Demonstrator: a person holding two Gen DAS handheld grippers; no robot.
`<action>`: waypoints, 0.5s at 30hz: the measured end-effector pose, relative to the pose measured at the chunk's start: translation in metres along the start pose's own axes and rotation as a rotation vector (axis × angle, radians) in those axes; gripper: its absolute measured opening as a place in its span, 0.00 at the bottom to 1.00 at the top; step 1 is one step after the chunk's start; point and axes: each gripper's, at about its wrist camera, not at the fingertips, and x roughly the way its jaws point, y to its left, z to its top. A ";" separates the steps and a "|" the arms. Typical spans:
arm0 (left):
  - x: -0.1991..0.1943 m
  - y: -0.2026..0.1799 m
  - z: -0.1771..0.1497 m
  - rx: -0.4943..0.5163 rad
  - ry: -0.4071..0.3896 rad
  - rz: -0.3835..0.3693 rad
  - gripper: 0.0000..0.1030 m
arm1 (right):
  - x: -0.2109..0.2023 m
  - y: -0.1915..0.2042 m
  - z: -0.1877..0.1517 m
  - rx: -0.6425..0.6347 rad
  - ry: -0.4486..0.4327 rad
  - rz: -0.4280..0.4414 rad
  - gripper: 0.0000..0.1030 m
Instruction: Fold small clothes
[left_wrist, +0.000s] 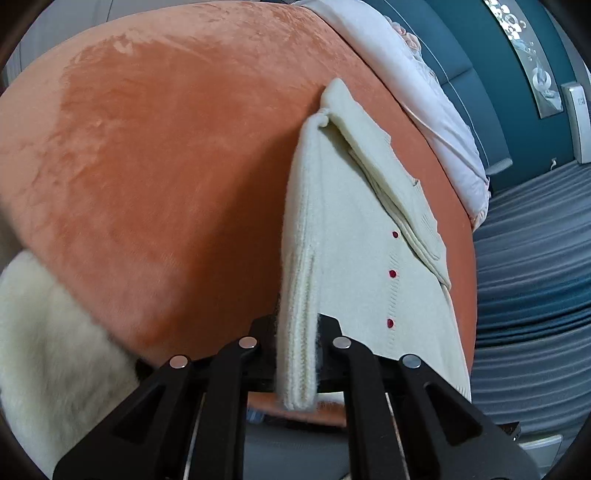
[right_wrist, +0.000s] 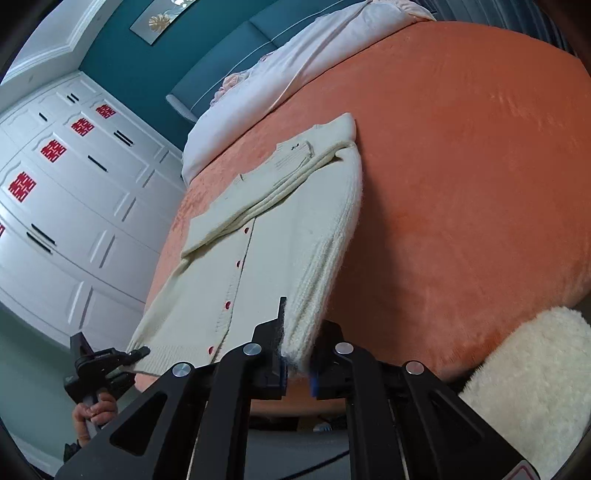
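A cream knit cardigan (left_wrist: 343, 236) with red buttons lies lengthwise on the orange bed cover (left_wrist: 166, 166), one sleeve folded across its chest. My left gripper (left_wrist: 297, 332) is shut on the cardigan's hem at a folded edge. In the right wrist view the same cardigan (right_wrist: 280, 229) lies ahead, and my right gripper (right_wrist: 297, 350) is shut on its hem at a folded side edge. The other gripper (right_wrist: 107, 363), held by a hand, shows at the lower left, pinching the opposite hem corner.
A fluffy white blanket (left_wrist: 48, 350) lies at the bed's near corner, also in the right wrist view (right_wrist: 535, 376). A pale quilt (right_wrist: 295, 66) is bunched at the head of the bed. White wardrobe doors (right_wrist: 74, 184) stand beside the bed.
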 end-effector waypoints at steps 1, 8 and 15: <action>-0.005 0.002 -0.011 0.012 0.015 0.011 0.08 | -0.005 -0.002 -0.007 -0.006 0.008 -0.006 0.08; -0.057 0.040 -0.087 0.049 0.113 0.051 0.08 | -0.062 -0.018 -0.067 -0.036 0.000 0.139 0.08; -0.108 -0.028 -0.011 0.139 -0.128 -0.164 0.08 | -0.066 0.029 0.030 -0.137 -0.191 0.309 0.09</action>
